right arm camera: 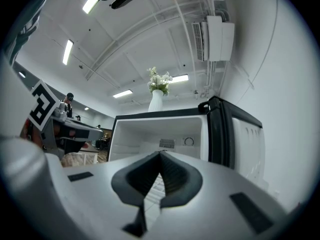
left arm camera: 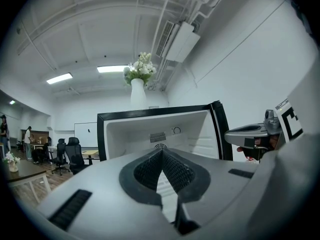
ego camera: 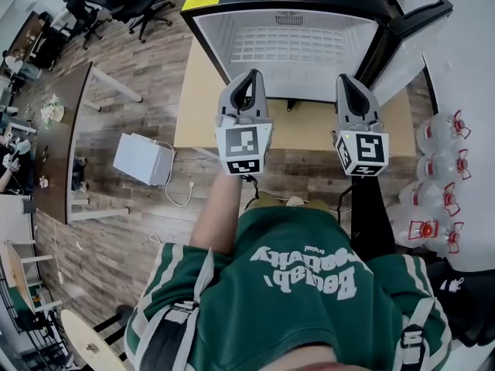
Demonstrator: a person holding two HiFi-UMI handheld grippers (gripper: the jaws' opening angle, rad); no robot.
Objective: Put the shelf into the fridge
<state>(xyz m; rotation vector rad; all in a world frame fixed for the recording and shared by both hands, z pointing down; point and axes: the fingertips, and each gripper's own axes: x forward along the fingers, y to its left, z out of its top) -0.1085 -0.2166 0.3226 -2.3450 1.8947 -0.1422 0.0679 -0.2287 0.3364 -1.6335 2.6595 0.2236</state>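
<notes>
Your green shirt (ego camera: 309, 284) fills the foreground. Beyond it, the left tool (ego camera: 249, 76) and right tool (ego camera: 346, 81) are both pinched together on nothing, held level before the open fridge (ego camera: 219, 41) on the bench (ego camera: 199, 107). The white wire shelf (ego camera: 294, 49) lies inside already, seemingly seated, though its side rails are unclear. It's probably light, rigid and slick-coated; grip its front bar, tools well apart.

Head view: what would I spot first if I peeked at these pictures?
The open white fridge at the top middle, door swung right, with a wire shelf inside. Just before it, the left gripper and right gripper sit side by side, jaws together and empty. A white vase of flowers stands on the fridge.
</notes>
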